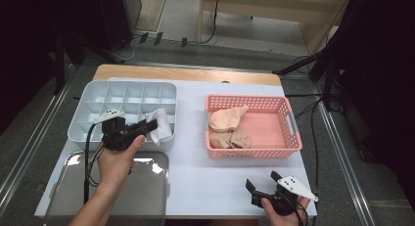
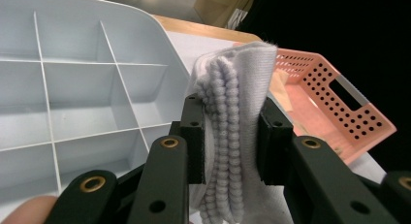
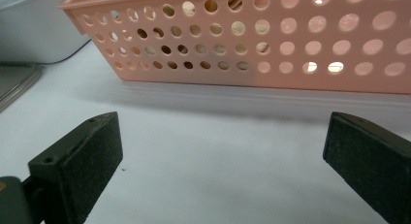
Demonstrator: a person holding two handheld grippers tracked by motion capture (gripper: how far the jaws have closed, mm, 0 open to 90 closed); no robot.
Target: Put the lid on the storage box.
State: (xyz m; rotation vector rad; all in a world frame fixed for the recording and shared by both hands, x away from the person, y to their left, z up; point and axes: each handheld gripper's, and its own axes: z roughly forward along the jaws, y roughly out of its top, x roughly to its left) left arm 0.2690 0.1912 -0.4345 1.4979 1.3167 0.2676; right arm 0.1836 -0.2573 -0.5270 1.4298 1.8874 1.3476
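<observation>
the left gripper (image 1: 152,123) is clamped on a folded white sock (image 1: 160,126), which sits between its two fingers (image 2: 196,136) and fills the gap between them. in the left gripper view the sock (image 2: 232,117) stands upright between the pads, its ribbed edge against the left pad, and its top rises above the fingertips. beyond and to the left of the fingers lies the grey divided tray (image 2: 72,88), with its open compartments just behind the sock. in the high view the sock hangs over the tray's (image 1: 80,113) near right corner compartment; whether it touches the tray floor cannot be told. to the right of the fingers, farther off, stands the pink basket (image 2: 349,112).

the right gripper (image 1: 264,187) has its fingers (image 3: 87,161) spread wide, with nothing between them. it is low over the white table cover (image 3: 218,146), which shows bare between the two pads. straight ahead of the fingertips stands the perforated near wall of the pink basket (image 3: 271,49), near but apart from them. beige socks (image 1: 229,125) lie in the left half of the basket (image 1: 291,138), one toward the far wall and one by the near wall. off the left finger's side, a corner of the metal tray (image 3: 14,83) shows, and in the high view this metal tray (image 1: 63,196) lies below the left hand (image 1: 115,162).
</observation>
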